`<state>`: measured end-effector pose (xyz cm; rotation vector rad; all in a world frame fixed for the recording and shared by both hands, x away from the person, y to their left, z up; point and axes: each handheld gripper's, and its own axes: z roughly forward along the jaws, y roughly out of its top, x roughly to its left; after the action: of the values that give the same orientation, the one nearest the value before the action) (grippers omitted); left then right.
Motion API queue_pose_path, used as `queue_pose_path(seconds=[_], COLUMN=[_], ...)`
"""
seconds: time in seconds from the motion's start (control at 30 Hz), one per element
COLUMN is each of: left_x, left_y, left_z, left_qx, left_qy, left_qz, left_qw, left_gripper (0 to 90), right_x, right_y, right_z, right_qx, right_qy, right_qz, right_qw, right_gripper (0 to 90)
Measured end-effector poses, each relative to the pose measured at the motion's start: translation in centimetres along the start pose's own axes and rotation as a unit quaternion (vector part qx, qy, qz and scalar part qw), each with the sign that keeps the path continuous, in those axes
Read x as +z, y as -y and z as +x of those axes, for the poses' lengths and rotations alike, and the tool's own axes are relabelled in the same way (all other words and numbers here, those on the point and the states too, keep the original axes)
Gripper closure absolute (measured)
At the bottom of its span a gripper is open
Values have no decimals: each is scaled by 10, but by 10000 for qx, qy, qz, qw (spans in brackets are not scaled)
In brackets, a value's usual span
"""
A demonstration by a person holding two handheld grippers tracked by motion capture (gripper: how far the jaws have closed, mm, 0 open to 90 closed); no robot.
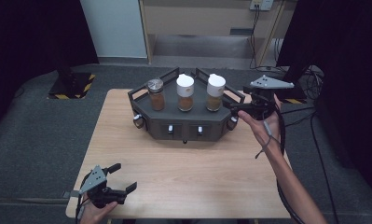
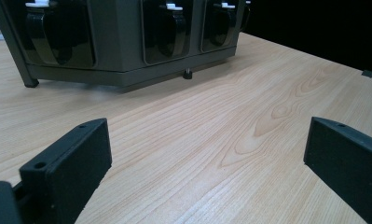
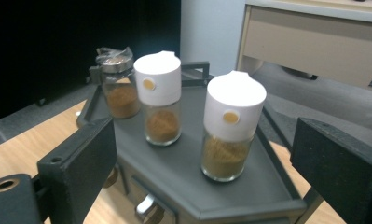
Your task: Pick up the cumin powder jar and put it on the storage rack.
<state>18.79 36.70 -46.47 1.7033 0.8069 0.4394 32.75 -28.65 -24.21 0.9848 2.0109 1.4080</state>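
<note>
two grippers: the right gripper (image 1: pixel 233 109) works at the rack's right end; the left gripper (image 1: pixel 122 177) waits spread and empty over the near left of the counter (image 1: pixel 183 182).
right gripper state: jaws spread wide with nothing between the pads; it looks along them at the nearest jar.
target jar: the white-capped spice jar (image 3: pixel 230 132) stands upright on the right end of the dark rack (image 3: pixel 183 140), just beyond the jaw tips and not yet touched.
neighbours: a second white-capped jar (image 3: pixel 159 97) stands beside it with a clear gap, and a metal-lidded jar (image 3: pixel 117 83) stands at the far end.
step in hand, as i judge it: closing in to take the right-hand jar.
how to do it well: keep the jaws level, centre the jar between them, and aim for the glass body below the cap, where the sides look straight.
caution: come in from the open right side, so that the far jaw does not nudge the middle jar or catch the rack's raised rail (image 1: pixel 234 94).
</note>
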Motion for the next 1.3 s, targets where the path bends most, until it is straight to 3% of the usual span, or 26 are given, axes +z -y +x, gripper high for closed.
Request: queue_pose_path(seconds=[0.9,1.3], left_x=[-1,-2], left_y=[0,0], left_z=[-1,-1], left_qx=[43,53], left_qy=[4,1], left_qz=[21,23], left_qw=[10000,10000], left_gripper=[0,0], right_x=[-58,-78], right_y=[81,115], right_z=[27,33], right_qx=[-234,-143], right_qy=[-144,-201], right_qz=[-22,-94], right_qw=[9996,9997], right_gripper=[51,46])
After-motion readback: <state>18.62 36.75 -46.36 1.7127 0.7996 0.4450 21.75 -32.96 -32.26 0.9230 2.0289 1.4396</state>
